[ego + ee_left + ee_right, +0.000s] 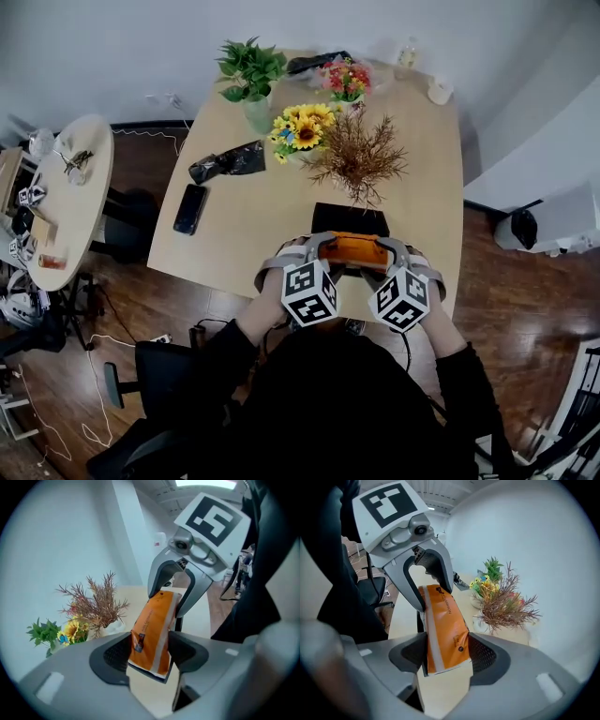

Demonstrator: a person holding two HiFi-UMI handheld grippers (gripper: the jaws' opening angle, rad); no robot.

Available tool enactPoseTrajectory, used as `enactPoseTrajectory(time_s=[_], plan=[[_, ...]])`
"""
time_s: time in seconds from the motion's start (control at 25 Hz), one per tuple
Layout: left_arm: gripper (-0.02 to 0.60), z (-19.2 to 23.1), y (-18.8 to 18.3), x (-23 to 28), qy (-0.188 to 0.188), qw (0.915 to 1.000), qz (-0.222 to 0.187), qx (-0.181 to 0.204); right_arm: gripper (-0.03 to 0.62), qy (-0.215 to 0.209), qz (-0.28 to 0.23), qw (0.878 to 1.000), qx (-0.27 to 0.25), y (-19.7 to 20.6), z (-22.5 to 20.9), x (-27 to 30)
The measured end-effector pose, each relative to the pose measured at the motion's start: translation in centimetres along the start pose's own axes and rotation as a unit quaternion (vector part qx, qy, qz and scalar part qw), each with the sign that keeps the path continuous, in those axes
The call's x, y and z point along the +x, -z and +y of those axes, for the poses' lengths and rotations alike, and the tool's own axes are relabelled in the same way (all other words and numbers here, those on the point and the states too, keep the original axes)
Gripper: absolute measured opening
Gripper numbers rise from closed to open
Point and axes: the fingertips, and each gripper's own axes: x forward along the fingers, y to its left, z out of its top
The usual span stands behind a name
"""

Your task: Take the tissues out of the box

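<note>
An orange tissue pack (354, 249) hangs over the near edge of the wooden table (244, 234), gripped at both ends. My left gripper (322, 247) is shut on its left end, and my right gripper (388, 249) is shut on its right end. In the left gripper view the pack (152, 630) sits tilted between the pads, with the right gripper's fingers (159, 576) at its far end. The right gripper view shows the pack (447, 630) pressed between the pads. A black box (349, 218) lies on the table just beyond the pack.
Dried branches in a vase (358, 159), sunflowers (302, 127), a green plant (249, 70) and pink flowers (347, 80) stand behind the box. A phone (190, 208) and a black bag (228, 161) lie at the left. A round side table (66, 187) stands further left.
</note>
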Motion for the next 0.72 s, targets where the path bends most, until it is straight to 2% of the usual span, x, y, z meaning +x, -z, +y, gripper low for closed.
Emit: enactPoseTrajectory(time_s=[0.16,0.24,0.52,0.72], plan=[[0.229,-0.9,-2.0,-2.2,-0.006,0.9997,-0.005,0.023,0.264,0.02,-0.014,1.0,0.003,-0.3,0.2,-3.0],[0.229,-1.8,-2.6,-3.2,-0.004,0.9997,0.0,0.023,0.262,0.021,-0.013,1.0,0.003,-0.2,1.0,-4.3],[0.229,-6.7,-1.8,-5.5,0.043,0.9984,0.028,-0.023,0.256,-0.044,0.013,0.999,0.022,0.5,5.8,-6.8],[0.227,-8.0,-0.2,-5.2,0.055,0.9971,0.043,-0.03,0.256,-0.059,0.018,0.998,0.026,0.7,7.6,-5.8]])
